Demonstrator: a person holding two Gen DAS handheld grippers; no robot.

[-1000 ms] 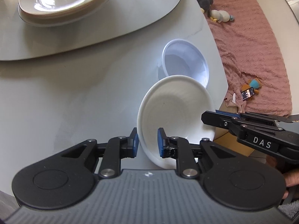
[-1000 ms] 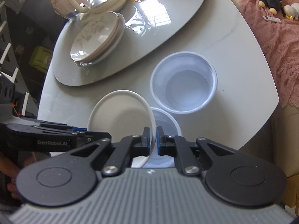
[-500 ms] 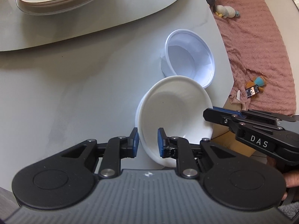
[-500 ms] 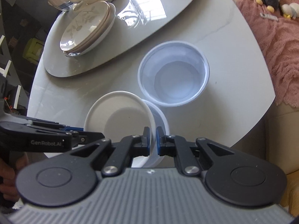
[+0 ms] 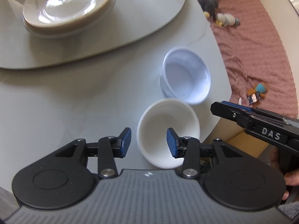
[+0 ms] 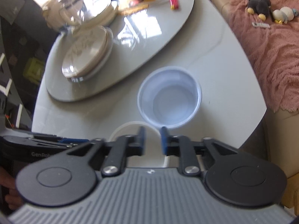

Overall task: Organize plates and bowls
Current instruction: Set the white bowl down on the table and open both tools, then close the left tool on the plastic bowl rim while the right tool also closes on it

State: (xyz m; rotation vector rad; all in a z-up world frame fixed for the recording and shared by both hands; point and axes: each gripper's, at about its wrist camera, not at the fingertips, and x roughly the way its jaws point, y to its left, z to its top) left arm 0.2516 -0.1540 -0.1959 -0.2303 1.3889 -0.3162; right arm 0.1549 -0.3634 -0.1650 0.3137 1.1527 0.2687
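White ceramic bowl (image 5: 168, 128) sits on my table (image 5: 74, 102), touching the translucent plastic bowl (image 5: 186, 74). My left gripper (image 5: 149, 141) is spread wide around its rim; my right gripper (image 6: 151, 140) is parted, gripping nothing

The tabletop (image 5: 56, 102) looks like smooth pale-grey stone with a soft sheen; the turntable (image 6: 158, 24) on it is glossier and mirrors the window light. The white bowl (image 5: 168, 128) seems matt ceramic, the translucent container (image 6: 170, 100) thin plastic. The stacked plates (image 5: 67, 7) are glazed and shiny. The pink blanket (image 6: 276, 52) is nubbly cloth. The left claw (image 5: 149, 142) is matt black plastic with blue rubbery pads (image 5: 125, 141).
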